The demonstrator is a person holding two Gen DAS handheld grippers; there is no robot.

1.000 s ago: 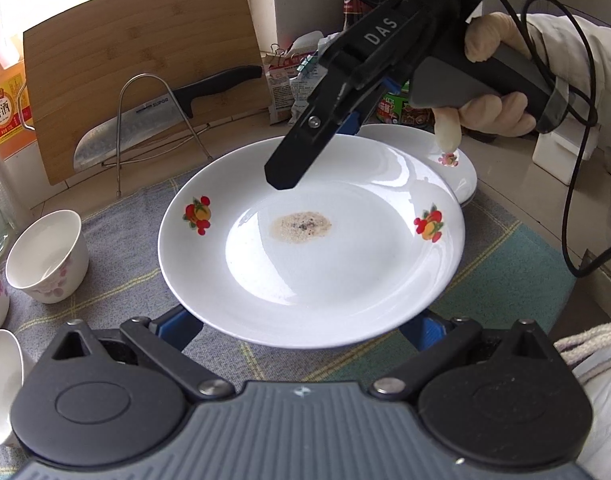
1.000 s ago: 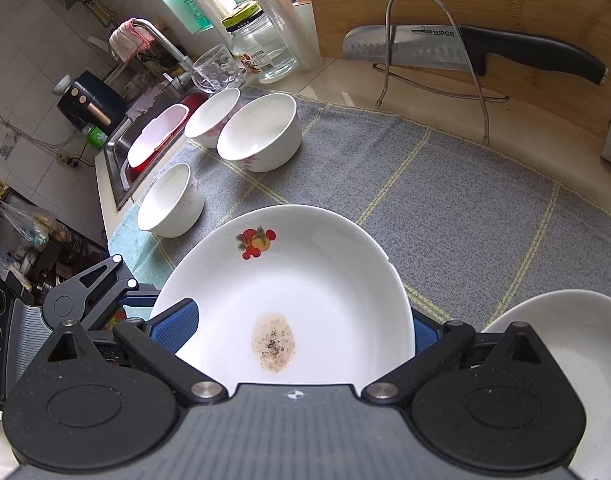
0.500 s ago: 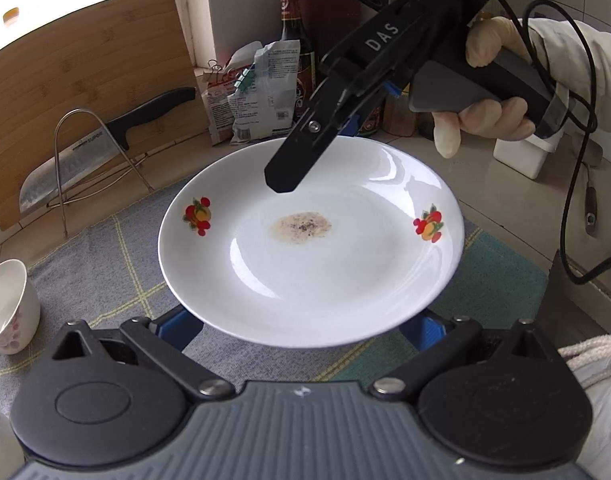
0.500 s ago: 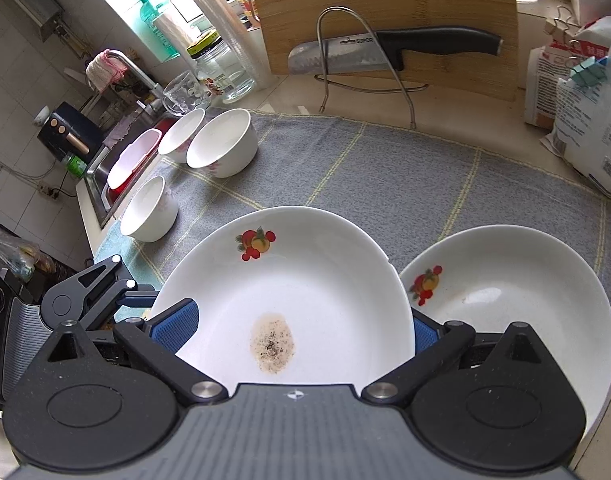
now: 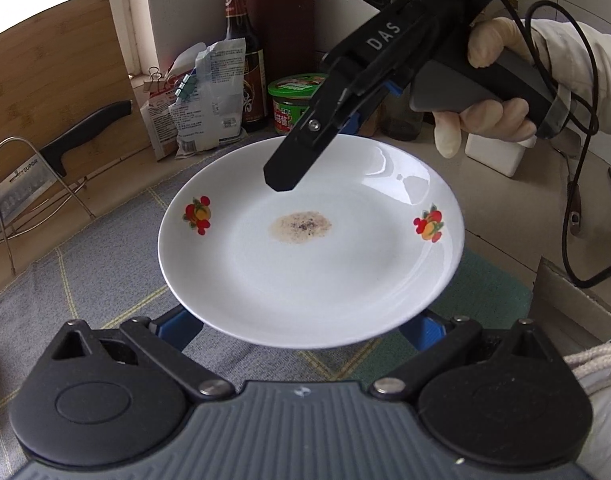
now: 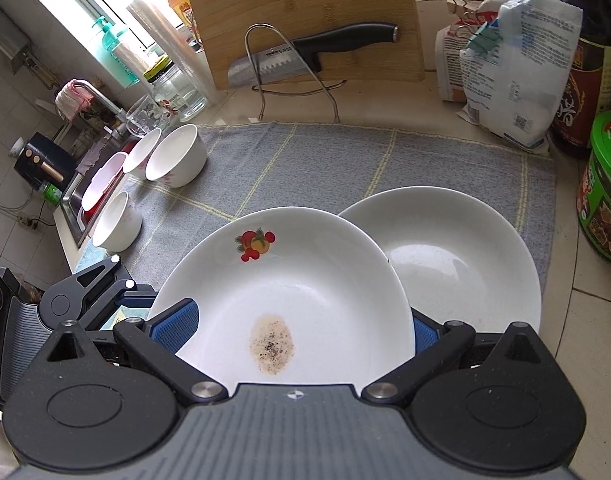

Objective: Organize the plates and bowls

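Bowls (image 6: pixel 177 157): three white ones grouped at the far left of the grey mat (image 6: pixel 345 160), near the sink. I judge that corner is where the bowls are being gathered, so they need no handling now.

Left gripper (image 5: pixel 305 332): my blue pads sit either side of the fruit-printed plate's (image 5: pixel 311 240) near rim. They seem to brace it from underneath, but the tips are hidden under the plate, so I cannot tell whether they pinch it or merely cradle it.

Plate: held above the mat, roughly level — likely so the brown speckled stain (image 5: pixel 300 227) in its middle does not run.

Right gripper (image 6: pixel 301 330): it meets the same plate from the opposite rim. Its pads also flank the edge, and again I cannot tell whether they are clamped.

Second plate (image 6: pixel 457 256): plain-looking from here, resting on the mat just right of the held one and partly under its edge. I judge it is the stacking spot.

Next: lower the held plate squarely onto it; an off-centre drop could clink or slide.
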